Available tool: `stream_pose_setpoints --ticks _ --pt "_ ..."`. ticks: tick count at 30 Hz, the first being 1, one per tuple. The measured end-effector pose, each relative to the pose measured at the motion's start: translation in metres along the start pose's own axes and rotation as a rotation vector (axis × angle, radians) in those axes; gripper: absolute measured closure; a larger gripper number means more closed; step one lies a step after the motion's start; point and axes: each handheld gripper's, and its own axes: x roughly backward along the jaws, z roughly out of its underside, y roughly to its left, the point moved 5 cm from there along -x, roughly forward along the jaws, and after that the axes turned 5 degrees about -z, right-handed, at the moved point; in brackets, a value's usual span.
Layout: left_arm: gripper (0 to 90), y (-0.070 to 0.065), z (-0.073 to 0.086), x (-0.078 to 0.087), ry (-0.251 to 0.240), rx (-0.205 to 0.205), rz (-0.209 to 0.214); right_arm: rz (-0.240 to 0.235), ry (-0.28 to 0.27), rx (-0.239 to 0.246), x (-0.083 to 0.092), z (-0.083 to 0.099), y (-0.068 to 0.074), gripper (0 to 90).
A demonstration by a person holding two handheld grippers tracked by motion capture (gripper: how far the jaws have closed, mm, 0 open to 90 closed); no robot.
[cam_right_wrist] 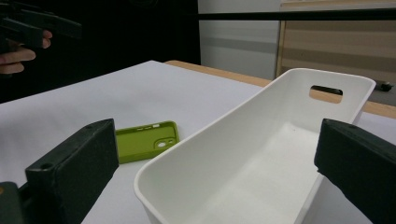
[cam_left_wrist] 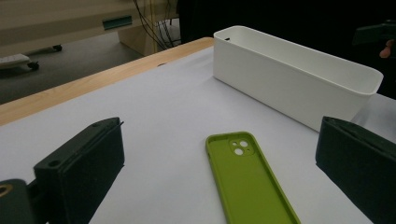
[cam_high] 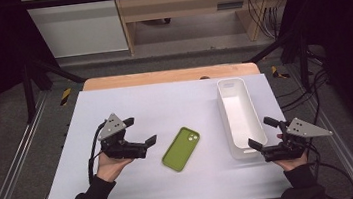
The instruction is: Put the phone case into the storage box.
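Tongs: left gripper [cam_high: 140,130] and right gripper [cam_high: 264,133], jaws apart, empty | case [cam_high: 181,149]: green, flat on table [cam_high: 165,106], between them, nearer left; long axis near-left to far-right | bin [cam_high: 240,116]: white, empty, right, beyond right gripper.

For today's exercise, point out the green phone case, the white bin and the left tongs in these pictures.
green phone case [cam_high: 180,149], high view, middle of its hollow inside face.
white bin [cam_right_wrist: 243,108], right gripper view, long rim on the case's side.
left tongs [cam_high: 141,130], high view, gap midway between the open tips.
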Motion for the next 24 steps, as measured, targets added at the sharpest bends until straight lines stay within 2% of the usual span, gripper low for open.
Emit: stream_pose_setpoints --ticks 11,24 --pt "0.8 -0.005 -0.006 -0.016 0.009 0.000 0.013 0.003 0.005 0.003 0.000 0.001 0.000 0.1" --pt "0.8 -0.010 -0.008 -0.025 0.023 -0.014 0.016 0.001 0.007 0.001 -0.001 0.001 0.000 0.1"
